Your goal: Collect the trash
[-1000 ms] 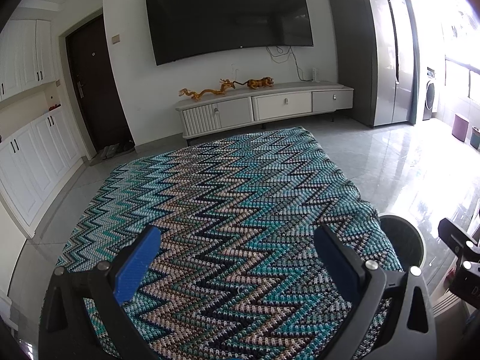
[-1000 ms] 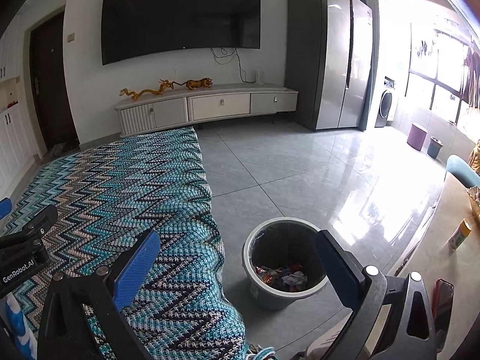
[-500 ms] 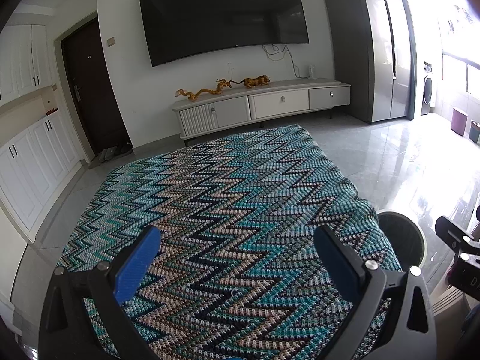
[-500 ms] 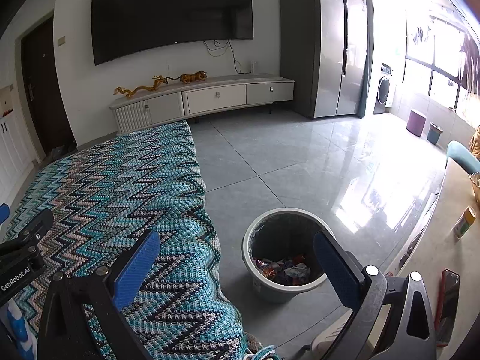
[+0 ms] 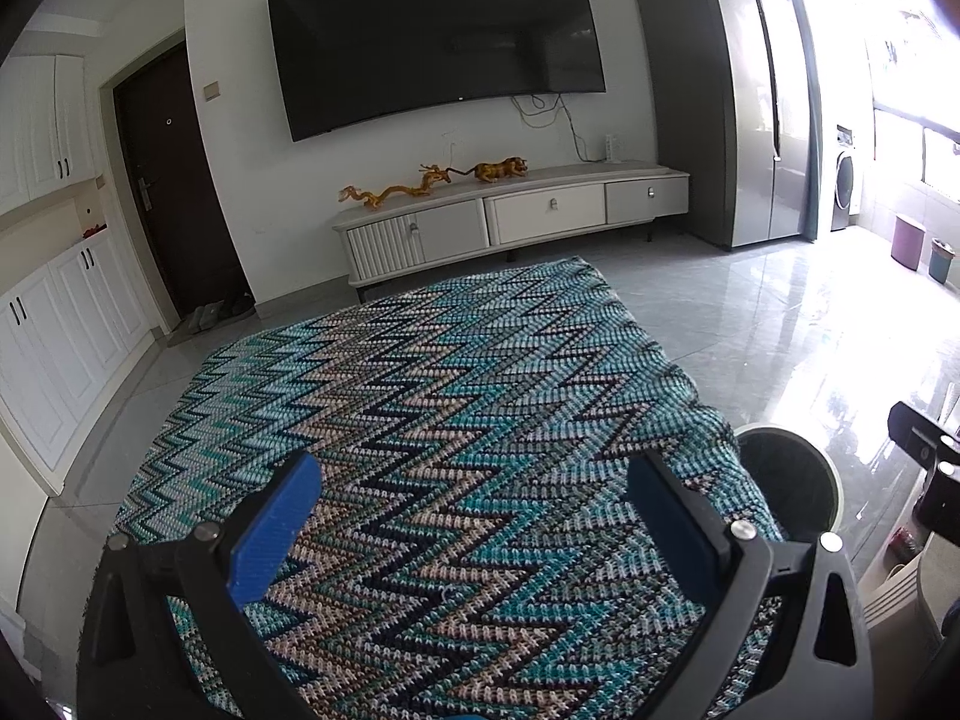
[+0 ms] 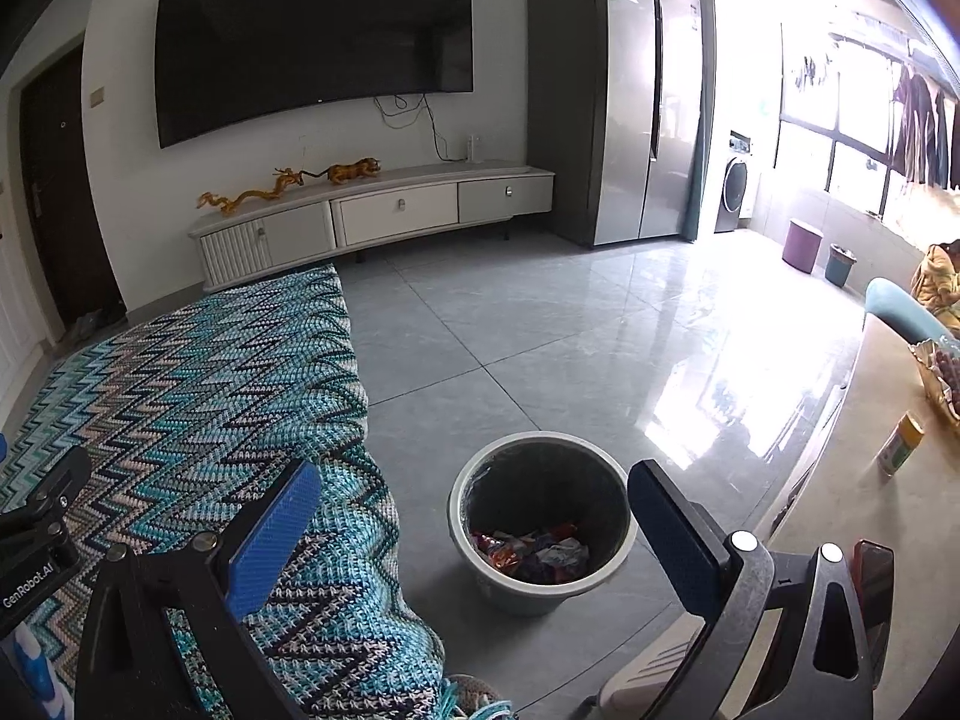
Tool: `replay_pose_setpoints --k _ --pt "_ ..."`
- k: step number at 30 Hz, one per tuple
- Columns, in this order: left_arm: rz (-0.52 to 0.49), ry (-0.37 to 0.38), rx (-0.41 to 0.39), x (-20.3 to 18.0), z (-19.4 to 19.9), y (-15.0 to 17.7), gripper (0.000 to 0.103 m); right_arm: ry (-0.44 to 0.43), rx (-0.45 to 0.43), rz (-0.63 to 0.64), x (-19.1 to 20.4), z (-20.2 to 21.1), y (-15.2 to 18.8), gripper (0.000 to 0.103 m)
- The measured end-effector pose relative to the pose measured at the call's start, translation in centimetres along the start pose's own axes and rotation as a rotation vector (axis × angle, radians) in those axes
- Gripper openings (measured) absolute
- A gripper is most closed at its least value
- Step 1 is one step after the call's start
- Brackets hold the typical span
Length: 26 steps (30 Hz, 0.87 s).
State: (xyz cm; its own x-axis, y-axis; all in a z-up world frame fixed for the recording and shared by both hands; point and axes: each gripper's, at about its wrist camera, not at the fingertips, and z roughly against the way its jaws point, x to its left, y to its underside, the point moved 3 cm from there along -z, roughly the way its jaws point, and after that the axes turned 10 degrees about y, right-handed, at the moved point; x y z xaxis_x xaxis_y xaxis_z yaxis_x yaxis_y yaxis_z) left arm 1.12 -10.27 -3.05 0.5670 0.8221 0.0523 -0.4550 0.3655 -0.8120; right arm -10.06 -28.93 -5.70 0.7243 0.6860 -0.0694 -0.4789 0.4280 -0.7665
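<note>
both grippers empty, jaws wide apart. left gripper (image 5: 474,516) over the zigzag blanket (image 5: 420,420). right gripper (image 6: 474,516) above the trash bin (image 6: 540,525) on the floor just beside the blanket edge; wrappers (image 6: 531,555) lie inside the bin.

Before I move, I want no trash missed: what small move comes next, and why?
Probably pan both cameras along the zigzag cloth: both sets of jaws are open and empty, wrappers already lie in the bin, and no loose trash shows.
</note>
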Motion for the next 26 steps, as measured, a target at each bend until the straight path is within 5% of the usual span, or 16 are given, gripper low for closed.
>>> replay_pose_setpoints --k 26 --pt "0.036 -0.026 -0.016 1.9 0.4 -0.1 0.103 -0.117 -0.036 0.068 3.3 1.5 0.0 0.103"
